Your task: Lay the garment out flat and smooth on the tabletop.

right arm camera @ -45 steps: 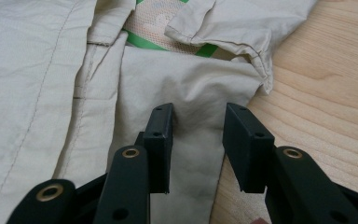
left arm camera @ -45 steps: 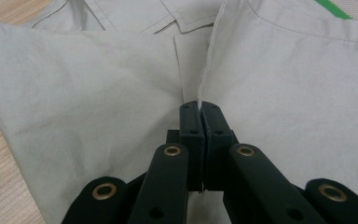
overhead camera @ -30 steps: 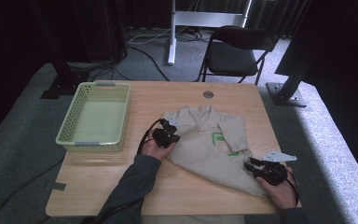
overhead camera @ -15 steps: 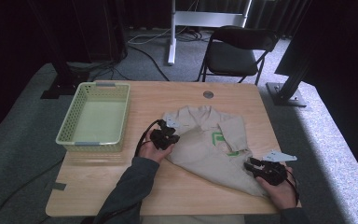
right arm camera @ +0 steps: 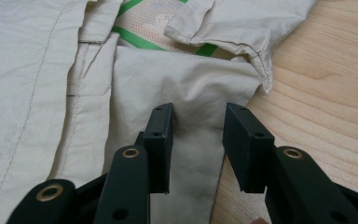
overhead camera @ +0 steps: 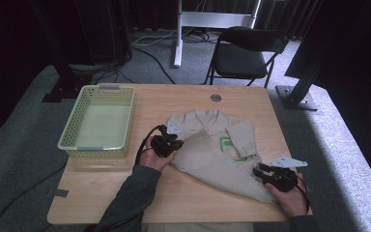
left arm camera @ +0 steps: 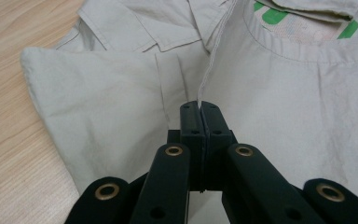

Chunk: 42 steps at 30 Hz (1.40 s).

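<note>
Shirt (overhead camera: 212, 145), beige, green-printed: spread flat mid-desk (overhead camera: 251, 104). My left gripper (left arm camera: 200, 108) fingers clamped on its folded edge, nine o'clock side; right gripper (right arm camera: 196, 122) fingers parted over its hem, four o'clock.

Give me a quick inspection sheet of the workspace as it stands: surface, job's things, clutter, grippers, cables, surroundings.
Surface: wooden table, a round grommet near its far edge.
Job's things: beige shirt lying partly folded, green print showing; one edge pinched in the left gripper.
Clutter: green basket at the table's left, nothing seen inside.
Grippers: left gripper with jaws shut on a shirt edge; right gripper with jaws open, over the shirt's corner beside bare wood.
Cables: black cable looping from the left gripper; more cables on the floor beyond the table.
Surroundings: folding chair behind the table, grey carpet, dark curtains.
</note>
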Each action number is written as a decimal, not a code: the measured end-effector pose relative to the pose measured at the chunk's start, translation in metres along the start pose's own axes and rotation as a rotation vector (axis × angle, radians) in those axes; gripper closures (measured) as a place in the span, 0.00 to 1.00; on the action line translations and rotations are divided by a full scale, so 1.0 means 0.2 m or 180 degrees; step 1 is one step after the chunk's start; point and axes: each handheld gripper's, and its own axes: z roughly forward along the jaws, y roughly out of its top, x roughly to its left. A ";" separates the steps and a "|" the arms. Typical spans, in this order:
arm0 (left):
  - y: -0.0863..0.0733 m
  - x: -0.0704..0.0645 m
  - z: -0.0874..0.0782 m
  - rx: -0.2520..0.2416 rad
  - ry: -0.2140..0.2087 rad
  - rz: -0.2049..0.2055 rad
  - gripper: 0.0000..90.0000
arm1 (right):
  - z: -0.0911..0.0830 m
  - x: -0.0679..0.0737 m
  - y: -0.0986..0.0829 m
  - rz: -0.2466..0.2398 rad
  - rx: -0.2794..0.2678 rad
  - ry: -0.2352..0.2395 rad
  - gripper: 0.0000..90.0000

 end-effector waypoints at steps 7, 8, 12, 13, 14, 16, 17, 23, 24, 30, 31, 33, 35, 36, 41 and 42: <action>-0.02 0.00 -0.03 -0.0046 -0.0048 -0.0073 1.00 | 0.00 0.00 0.00 0.0000 0.0000 -0.0001 0.69; -0.03 0.00 -0.03 -0.0042 -0.0054 -0.0076 1.00 | 0.00 0.00 0.00 0.0000 -0.0001 -0.0002 0.69; -0.04 0.01 -0.04 -0.0038 -0.0061 -0.0105 1.00 | 0.00 0.00 0.00 0.0000 -0.0001 -0.0005 0.69; -0.05 0.01 -0.04 -0.0033 -0.0065 -0.0117 1.00 | 0.00 0.00 0.00 0.0000 -0.0001 -0.0006 0.69; -0.05 0.01 -0.05 -0.0031 -0.0065 -0.0117 1.00 | 0.00 0.00 0.00 -0.0001 -0.0001 -0.0007 0.69; -0.06 0.02 -0.05 -0.0003 -0.0068 -0.0119 1.00 | 0.00 0.00 0.00 0.0001 -0.0001 -0.0007 0.69; -0.06 0.02 -0.05 0.0010 -0.0066 -0.0113 1.00 | 0.00 0.00 0.00 0.0001 0.0000 -0.0007 0.69; -0.09 0.03 -0.07 0.0002 -0.0116 -0.0186 1.00 | 0.00 0.00 0.00 0.0005 -0.0001 -0.0005 0.69; -0.10 0.03 -0.07 -0.0010 -0.0129 -0.0199 1.00 | 0.00 0.00 0.00 0.0005 -0.0001 -0.0004 0.69; -0.13 0.03 -0.10 -0.0014 -0.0154 -0.0254 1.00 | 0.00 0.00 0.00 0.0002 0.0000 -0.0007 0.69; -0.14 0.03 -0.11 -0.0018 -0.0163 -0.0265 1.00 | 0.00 0.00 0.00 0.0002 0.0000 -0.0007 0.69; -0.15 0.03 -0.12 -0.0019 -0.0175 -0.0275 1.00 | 0.00 0.00 0.00 0.0002 0.0000 -0.0007 0.69; -0.16 0.02 -0.12 -0.0027 -0.0173 -0.0286 1.00 | 0.00 0.00 0.00 0.0002 0.0000 -0.0007 0.69; -0.17 0.02 -0.12 -0.0022 -0.0178 -0.0278 1.00 | 0.00 0.00 0.00 0.0003 0.0000 -0.0007 0.69; -0.20 0.01 -0.14 -0.0036 -0.0185 -0.0289 1.00 | 0.00 0.00 0.00 0.0004 0.0000 -0.0006 0.69; -0.20 0.01 -0.14 -0.0057 -0.0190 -0.0313 1.00 | 0.00 0.00 0.00 0.0005 0.0000 -0.0006 0.69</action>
